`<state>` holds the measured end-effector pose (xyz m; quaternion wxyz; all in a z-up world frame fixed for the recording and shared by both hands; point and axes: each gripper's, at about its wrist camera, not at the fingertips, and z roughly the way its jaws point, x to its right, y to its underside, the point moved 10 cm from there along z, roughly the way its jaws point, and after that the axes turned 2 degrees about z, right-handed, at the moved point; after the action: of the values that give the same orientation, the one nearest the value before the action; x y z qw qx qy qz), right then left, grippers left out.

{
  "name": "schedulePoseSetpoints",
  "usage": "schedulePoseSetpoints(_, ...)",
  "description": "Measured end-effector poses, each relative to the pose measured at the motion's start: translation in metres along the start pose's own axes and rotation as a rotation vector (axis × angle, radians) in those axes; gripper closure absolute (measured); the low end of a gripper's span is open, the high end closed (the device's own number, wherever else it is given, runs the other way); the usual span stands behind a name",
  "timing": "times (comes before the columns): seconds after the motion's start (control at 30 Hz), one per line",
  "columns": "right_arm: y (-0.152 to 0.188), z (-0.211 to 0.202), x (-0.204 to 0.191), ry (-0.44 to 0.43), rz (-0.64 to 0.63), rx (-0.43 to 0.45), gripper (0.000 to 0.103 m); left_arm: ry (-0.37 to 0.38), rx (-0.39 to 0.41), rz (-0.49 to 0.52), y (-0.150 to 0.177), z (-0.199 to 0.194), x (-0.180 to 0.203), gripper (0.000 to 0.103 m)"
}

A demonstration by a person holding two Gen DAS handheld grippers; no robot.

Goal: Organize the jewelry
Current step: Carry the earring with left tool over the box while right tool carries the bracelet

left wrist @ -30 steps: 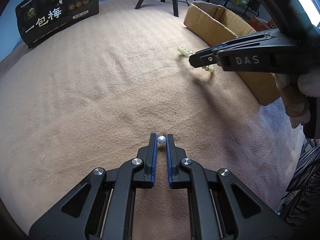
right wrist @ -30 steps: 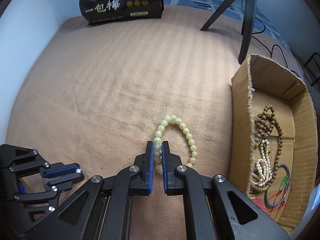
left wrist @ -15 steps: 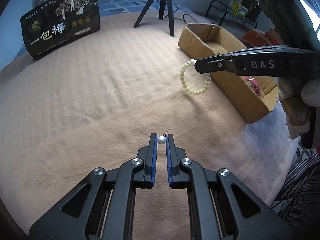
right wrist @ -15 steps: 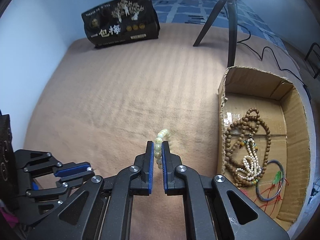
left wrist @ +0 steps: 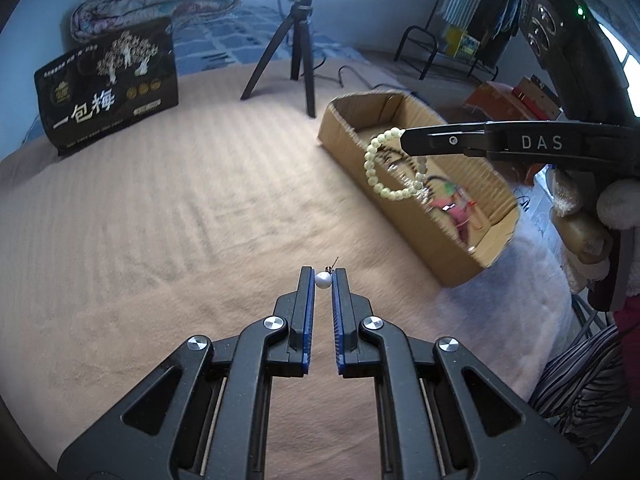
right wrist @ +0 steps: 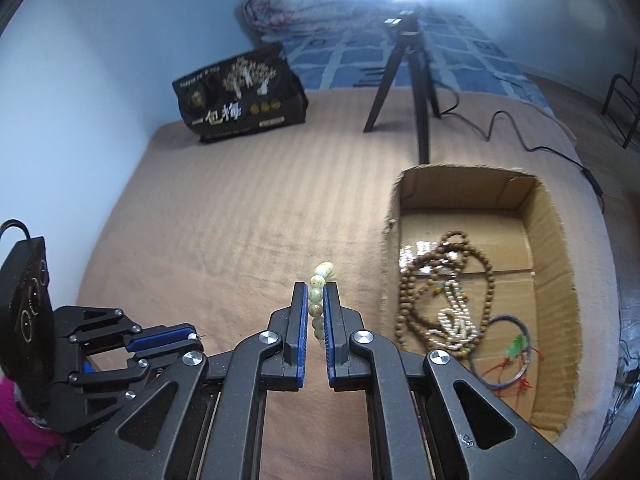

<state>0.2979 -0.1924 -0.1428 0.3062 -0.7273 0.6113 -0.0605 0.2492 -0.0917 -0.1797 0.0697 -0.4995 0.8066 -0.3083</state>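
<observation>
Left gripper (left wrist: 323,276) tilting downward above the blanket (left wrist: 160,220), clamping a pearl earring (left wrist: 322,279), right gripper (right wrist: 316,292) angling down beside the cardboard box (right wrist: 560,280), clamping a hanging green bead bracelet (left wrist: 380,168).

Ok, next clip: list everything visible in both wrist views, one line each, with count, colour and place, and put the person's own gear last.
blanket: one, tan, covers the bed surface
cardboard box: one, brown, open-topped, on the blanket to the right
wooden bead strand: one, brown, inside the box
pearl strand: one, white, inside the box over the brown beads
bangle: one, dark blue with red string, near corner of the box
snack bag: one, black with gold print, far end of the blanket
tripod: one, black, beyond the box
bead bracelet: one, pale green, hanging from the right gripper
pearl earring: one, white, in the left gripper
left gripper: black, blue pads, shut on the earring
right gripper: black, blue pads, shut on the bracelet
</observation>
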Motion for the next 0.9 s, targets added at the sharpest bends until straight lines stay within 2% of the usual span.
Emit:
schedulePoseSetpoints(0.4,-0.005,-0.047,0.06,0.056,0.078,0.083,0.097,0.041,0.036,0.044,-0.024,0.003,0.045,0.096)
schedulePoseSetpoints(0.9,0.004,-0.065,0.115,0.116,0.141,0.099,0.097,0.109,0.061,0.102,-0.042,0.019,0.122,0.096)
